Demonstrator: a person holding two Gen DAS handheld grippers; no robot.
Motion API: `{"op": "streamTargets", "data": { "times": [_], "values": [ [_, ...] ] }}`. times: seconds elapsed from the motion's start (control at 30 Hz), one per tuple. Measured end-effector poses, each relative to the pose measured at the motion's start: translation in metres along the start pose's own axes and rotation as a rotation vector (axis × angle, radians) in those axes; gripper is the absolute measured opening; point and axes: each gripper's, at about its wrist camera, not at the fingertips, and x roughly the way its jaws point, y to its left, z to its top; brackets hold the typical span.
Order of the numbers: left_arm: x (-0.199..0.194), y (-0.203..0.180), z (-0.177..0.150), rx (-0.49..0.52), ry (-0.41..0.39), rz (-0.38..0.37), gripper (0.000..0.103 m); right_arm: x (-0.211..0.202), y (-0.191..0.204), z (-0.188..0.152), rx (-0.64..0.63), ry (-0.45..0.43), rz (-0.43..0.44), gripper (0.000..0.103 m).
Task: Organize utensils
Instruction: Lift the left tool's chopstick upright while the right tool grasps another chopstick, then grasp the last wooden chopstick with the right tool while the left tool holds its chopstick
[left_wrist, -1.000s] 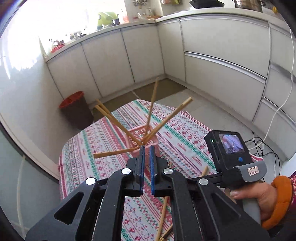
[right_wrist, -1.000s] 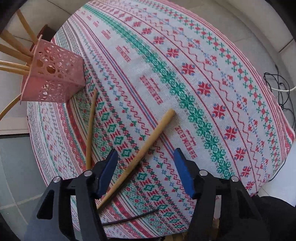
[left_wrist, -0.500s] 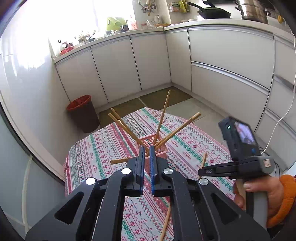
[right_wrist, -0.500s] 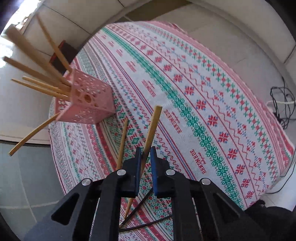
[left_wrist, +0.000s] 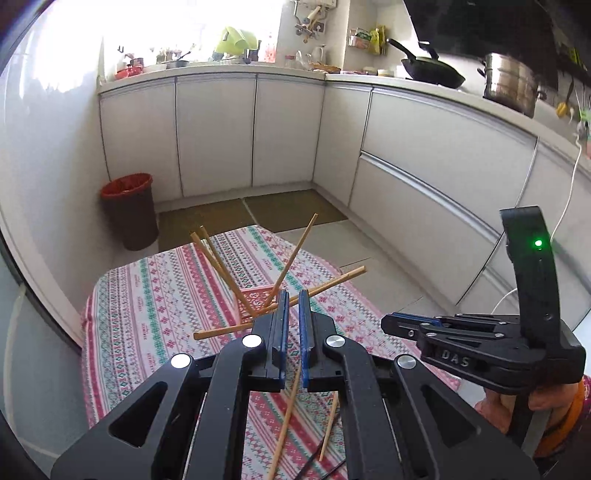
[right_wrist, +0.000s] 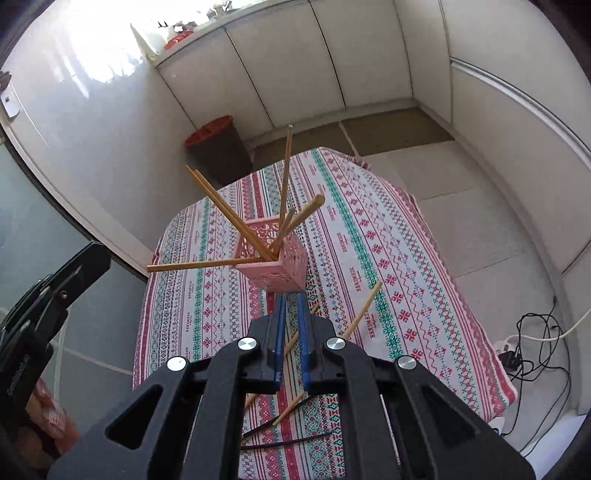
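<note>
A pink perforated basket (right_wrist: 280, 269) stands on the patterned tablecloth (right_wrist: 388, 240) with several wooden chopsticks (right_wrist: 221, 206) splayed out of it. My right gripper (right_wrist: 290, 295) hangs high above the table, just short of the basket. It is shut on a wooden chopstick (right_wrist: 291, 339) that runs slantwise between the pads. Another wooden chopstick (right_wrist: 364, 308) and two dark ones (right_wrist: 288, 441) lie on the cloth below. My left gripper (left_wrist: 291, 293) is shut with nothing in it, and the basket (left_wrist: 255, 299) sits behind its tips. The right gripper (left_wrist: 386, 325) shows side-on at the right.
A brown bin with a red liner (left_wrist: 129, 210) stands on the floor beyond the table. White cabinets (left_wrist: 424, 155) wrap around the back and right. Cables and a power strip (right_wrist: 532, 350) lie on the floor to the right. A hand (left_wrist: 554, 402) holds the right gripper's handle.
The right gripper closed on the chopstick that lay on the cloth and lifted it high above the table, swinging towards the basket. The left gripper rose a little and stayed shut.
</note>
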Motion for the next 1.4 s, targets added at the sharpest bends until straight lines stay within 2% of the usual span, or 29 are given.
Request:
{"op": "streamTargets", "data": {
  "times": [0.1,0.17,0.2,0.27,0.3,0.4,0.57,0.6,0.67,0.7,0.8,0.87,0.9,0.93,1.03,1.13,1.23,1.33,1.4],
  "values": [
    [0.002,0.000,0.001,-0.019,0.010,-0.026,0.005,-0.002,-0.014,0.005,0.053,-0.001,-0.007,0.007],
    [0.003,-0.002,0.001,-0.014,0.013,-0.022,0.005,0.014,-0.034,0.008,0.120,0.045,-0.039,0.011],
    [0.004,-0.003,0.002,-0.013,0.015,-0.025,0.005,0.028,-0.044,0.008,0.144,0.095,-0.047,0.026],
    [0.007,-0.006,0.001,-0.007,0.022,-0.027,0.005,0.068,-0.073,0.002,0.251,0.205,-0.064,0.047],
    [0.008,-0.005,0.001,-0.005,0.027,-0.026,0.005,0.089,-0.086,-0.002,0.289,0.267,-0.088,0.050],
    [0.016,-0.003,-0.001,-0.012,0.048,-0.029,0.005,0.147,-0.103,-0.008,0.349,0.380,-0.146,0.050],
    [0.024,0.008,-0.006,-0.028,0.076,-0.027,0.005,0.201,-0.097,-0.010,0.344,0.399,-0.248,0.052],
    [0.025,0.010,-0.006,-0.032,0.080,-0.028,0.005,0.204,-0.091,-0.005,0.321,0.363,-0.264,0.052],
    [0.030,0.013,-0.009,-0.034,0.097,-0.033,0.005,0.213,-0.085,0.000,0.296,0.361,-0.282,0.040],
    [0.036,0.013,-0.011,-0.032,0.120,-0.043,0.005,0.214,-0.082,0.002,0.281,0.350,-0.287,0.011],
    [0.063,0.011,-0.022,-0.031,0.222,-0.054,0.008,0.214,-0.087,-0.001,0.311,0.359,-0.252,0.008],
    [0.093,0.007,-0.037,-0.027,0.347,-0.073,0.033,0.207,-0.097,-0.004,0.359,0.361,-0.220,0.008],
    [0.108,0.004,-0.046,-0.021,0.403,-0.059,0.037,0.198,-0.102,-0.005,0.373,0.350,-0.204,0.008],
    [0.126,0.000,-0.057,-0.012,0.471,-0.051,0.039,0.189,-0.106,-0.004,0.377,0.328,-0.184,0.008],
    [0.165,-0.008,-0.082,0.008,0.585,-0.022,0.039,0.156,-0.110,0.004,0.364,0.271,-0.120,0.008],
    [0.187,-0.011,-0.093,0.010,0.604,-0.006,0.039,0.125,-0.113,0.009,0.339,0.224,-0.072,0.008],
    [0.204,-0.014,-0.105,0.005,0.599,0.036,0.040,0.106,-0.116,0.011,0.327,0.215,-0.037,0.008],
    [0.220,-0.020,-0.123,0.037,0.617,0.084,0.040,0.096,-0.120,0.009,0.316,0.212,-0.039,0.008],
    [0.227,-0.021,-0.130,0.062,0.596,0.114,0.041,0.096,-0.123,0.010,0.326,0.219,-0.039,0.008]
  ]
}}
